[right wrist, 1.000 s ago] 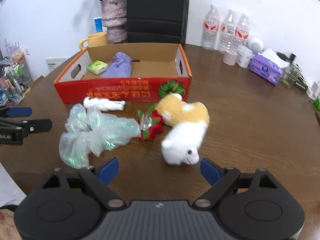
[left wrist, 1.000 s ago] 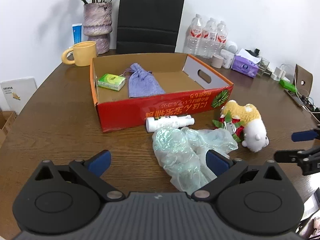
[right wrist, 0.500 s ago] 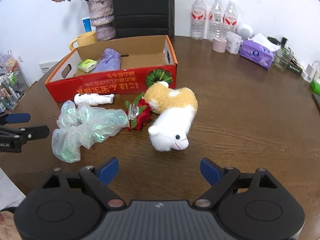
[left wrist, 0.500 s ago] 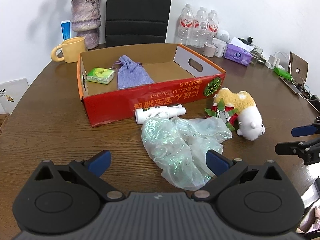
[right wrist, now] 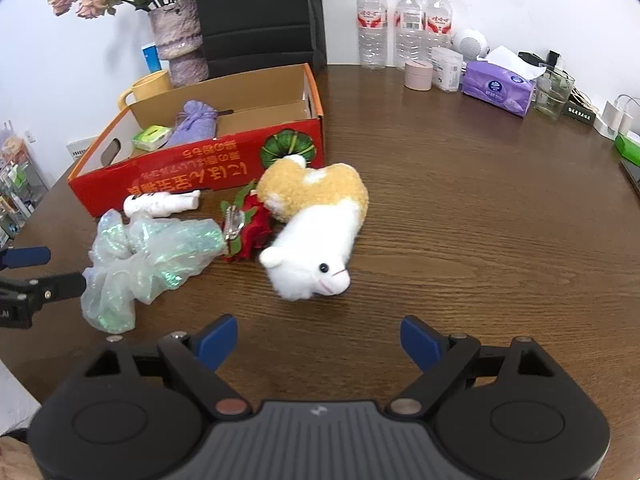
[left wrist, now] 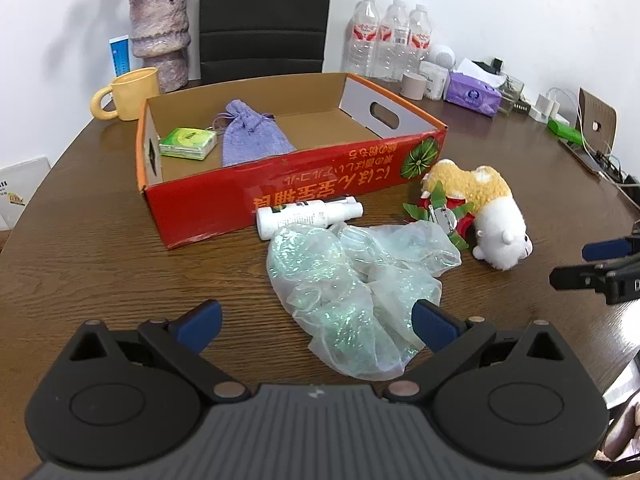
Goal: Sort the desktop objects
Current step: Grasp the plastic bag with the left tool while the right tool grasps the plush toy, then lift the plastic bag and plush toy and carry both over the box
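Note:
A red cardboard box [left wrist: 304, 188] [right wrist: 192, 172] holds a green packet [left wrist: 188, 143] and a purple pouch [left wrist: 252, 140]. In front of it lie a white bottle [left wrist: 308, 216] [right wrist: 160, 205], a shiny crumpled plastic bag [left wrist: 356, 292] [right wrist: 148, 260], a red flower [right wrist: 248, 232] and a white and tan plush toy [left wrist: 492, 224] [right wrist: 316, 240]. My left gripper [left wrist: 316, 322] is open and empty just short of the bag. My right gripper [right wrist: 320, 338] is open and empty, just short of the plush toy.
A yellow mug [left wrist: 128, 94], a flower vase [left wrist: 160, 36], a black chair [left wrist: 264, 16], water bottles [right wrist: 404, 20], a purple tissue pack [right wrist: 496, 88] and chargers with cables [left wrist: 560, 120] stand along the far side of the brown table [right wrist: 480, 220].
Both grippers pulled back and rose a little, so the objects sit farther away in view. Both stayed open. No object moved.

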`<action>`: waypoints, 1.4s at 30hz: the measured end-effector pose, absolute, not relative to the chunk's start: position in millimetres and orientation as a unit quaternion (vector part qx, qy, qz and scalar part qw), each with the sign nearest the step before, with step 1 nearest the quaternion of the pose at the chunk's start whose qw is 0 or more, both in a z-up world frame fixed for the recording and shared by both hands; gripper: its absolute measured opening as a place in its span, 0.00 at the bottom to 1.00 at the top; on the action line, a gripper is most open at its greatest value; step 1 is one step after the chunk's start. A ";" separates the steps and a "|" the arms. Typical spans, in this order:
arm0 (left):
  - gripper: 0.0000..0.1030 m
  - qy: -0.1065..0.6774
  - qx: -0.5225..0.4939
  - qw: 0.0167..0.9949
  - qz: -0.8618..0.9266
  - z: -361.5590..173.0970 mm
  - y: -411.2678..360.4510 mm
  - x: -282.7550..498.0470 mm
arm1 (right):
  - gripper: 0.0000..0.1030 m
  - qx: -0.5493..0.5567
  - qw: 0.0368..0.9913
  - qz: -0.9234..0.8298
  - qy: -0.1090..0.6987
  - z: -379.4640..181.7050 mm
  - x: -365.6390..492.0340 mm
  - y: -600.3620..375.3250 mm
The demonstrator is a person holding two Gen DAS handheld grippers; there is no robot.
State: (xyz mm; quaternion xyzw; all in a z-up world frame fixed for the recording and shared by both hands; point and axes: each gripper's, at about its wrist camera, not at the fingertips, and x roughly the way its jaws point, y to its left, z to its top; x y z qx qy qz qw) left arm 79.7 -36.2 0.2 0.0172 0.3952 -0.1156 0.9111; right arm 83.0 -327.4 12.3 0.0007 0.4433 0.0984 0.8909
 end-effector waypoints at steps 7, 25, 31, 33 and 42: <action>1.00 0.401 0.031 0.908 -0.119 -5.4 -49.9 88.4 | 0.86 0.018 0.892 0.104 0.439 13.8 104.9 -333.1; 0.97 0.428 0.060 0.896 -0.102 -23.4 -59.3 137.2 | 0.78 0.052 0.861 0.110 0.493 -12.1 182.9 -328.6; 0.74 0.439 0.066 0.889 -0.116 -31.5 -58.6 147.3 | 0.76 0.053 0.857 0.108 0.502 -20.7 191.7 -323.3; 0.61 0.443 0.060 0.886 -0.126 -33.8 -58.0 149.3 | 0.75 0.055 0.856 0.109 0.502 -22.5 192.7 -322.6; 0.22 0.433 0.021 0.883 -0.180 -25.6 -46.7 140.1 | 0.44 0.064 0.866 0.119 0.482 -24.6 176.8 -323.1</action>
